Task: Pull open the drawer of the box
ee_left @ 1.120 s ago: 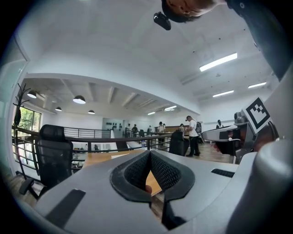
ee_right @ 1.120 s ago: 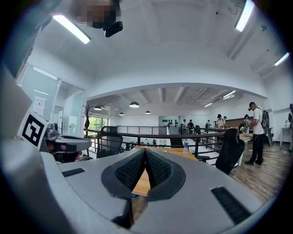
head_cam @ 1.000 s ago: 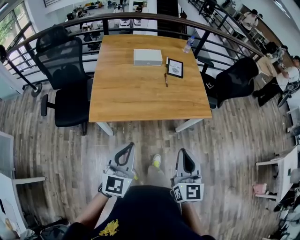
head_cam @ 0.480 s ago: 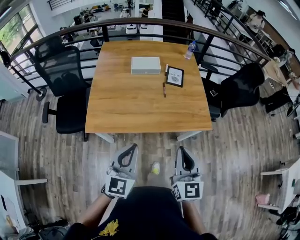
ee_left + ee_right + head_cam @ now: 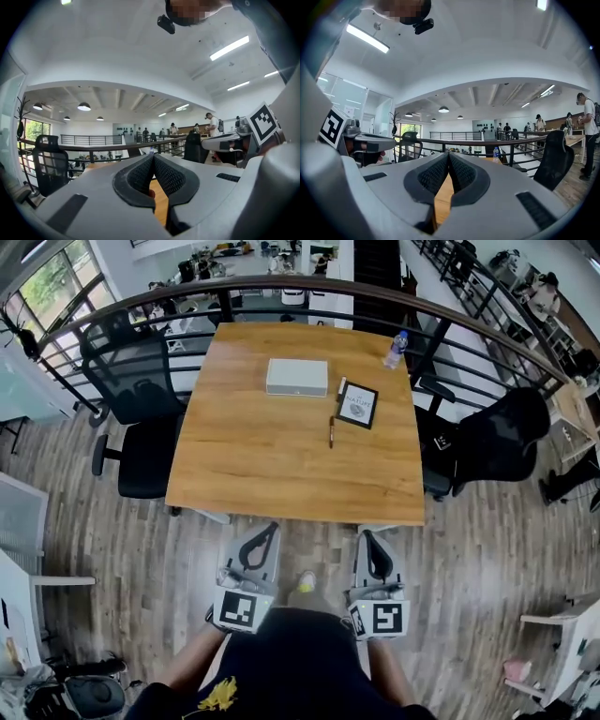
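A flat white box (image 5: 297, 377) lies on the far half of the wooden table (image 5: 281, 465), its long side toward me. My left gripper (image 5: 270, 532) and right gripper (image 5: 367, 537) are held level over the floor just short of the table's near edge, well away from the box. Both are shut with nothing between the pads. In the left gripper view the gripper (image 5: 153, 157) shows its jaws meeting at the tip; the right gripper (image 5: 448, 154) looks the same in its own view. The box is hidden in both gripper views.
A framed black card (image 5: 357, 405) and a pen (image 5: 331, 431) lie right of the box, a water bottle (image 5: 396, 350) at the far right corner. Black office chairs (image 5: 141, 399) (image 5: 487, 442) flank the table. A curved railing (image 5: 281, 287) runs behind it.
I have walked toward the table: its near edge now sits closer to both grippers, which have moved forward with me. Both stay shut.
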Demonstrator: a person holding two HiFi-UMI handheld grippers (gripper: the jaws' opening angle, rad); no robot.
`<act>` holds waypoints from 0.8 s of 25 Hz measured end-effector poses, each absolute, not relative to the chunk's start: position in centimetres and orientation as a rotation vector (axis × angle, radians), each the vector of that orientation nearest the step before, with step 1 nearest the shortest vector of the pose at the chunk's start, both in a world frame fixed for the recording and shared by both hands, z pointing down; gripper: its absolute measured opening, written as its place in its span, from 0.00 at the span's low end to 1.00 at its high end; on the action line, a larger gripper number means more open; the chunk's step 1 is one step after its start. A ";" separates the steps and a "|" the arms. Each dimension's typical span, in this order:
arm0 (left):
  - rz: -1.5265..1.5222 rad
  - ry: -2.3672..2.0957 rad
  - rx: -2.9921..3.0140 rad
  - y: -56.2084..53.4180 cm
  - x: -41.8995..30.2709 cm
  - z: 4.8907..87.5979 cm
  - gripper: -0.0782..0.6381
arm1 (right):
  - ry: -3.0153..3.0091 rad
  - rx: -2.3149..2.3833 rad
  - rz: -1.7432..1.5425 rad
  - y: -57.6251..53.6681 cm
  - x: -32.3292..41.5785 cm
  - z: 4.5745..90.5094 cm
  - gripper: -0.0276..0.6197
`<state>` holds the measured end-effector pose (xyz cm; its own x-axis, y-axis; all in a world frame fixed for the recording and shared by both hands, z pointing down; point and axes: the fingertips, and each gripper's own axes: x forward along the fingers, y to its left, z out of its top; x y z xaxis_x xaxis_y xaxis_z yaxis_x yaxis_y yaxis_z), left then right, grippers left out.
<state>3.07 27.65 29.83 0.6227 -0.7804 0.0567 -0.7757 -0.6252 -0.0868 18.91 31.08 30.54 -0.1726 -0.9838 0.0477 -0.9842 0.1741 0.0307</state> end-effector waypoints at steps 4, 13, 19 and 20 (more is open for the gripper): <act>-0.151 1.418 -2.737 26.5 3.4 29.8 0.13 | -2.403 1.934 0.032 29.3 20.2 31.3 0.03; -0.178 1.530 -2.702 22.7 2.7 30.4 0.13 | -2.461 1.855 0.052 25.0 19.9 32.0 0.04; -0.176 1.523 -2.718 17.9 2.8 31.8 0.13 | -2.425 1.874 0.062 20.8 20.3 33.2 0.03; -0.171 1.515 -2.723 16.7 2.7 31.9 0.13 | -2.415 1.884 0.061 19.8 20.3 33.2 0.04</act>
<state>2.73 16.74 31.93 0.5228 -0.8481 0.0853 -0.8458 -0.5286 -0.0718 20.28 19.82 33.23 -0.2419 -0.9665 0.0859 -0.9696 0.2441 0.0166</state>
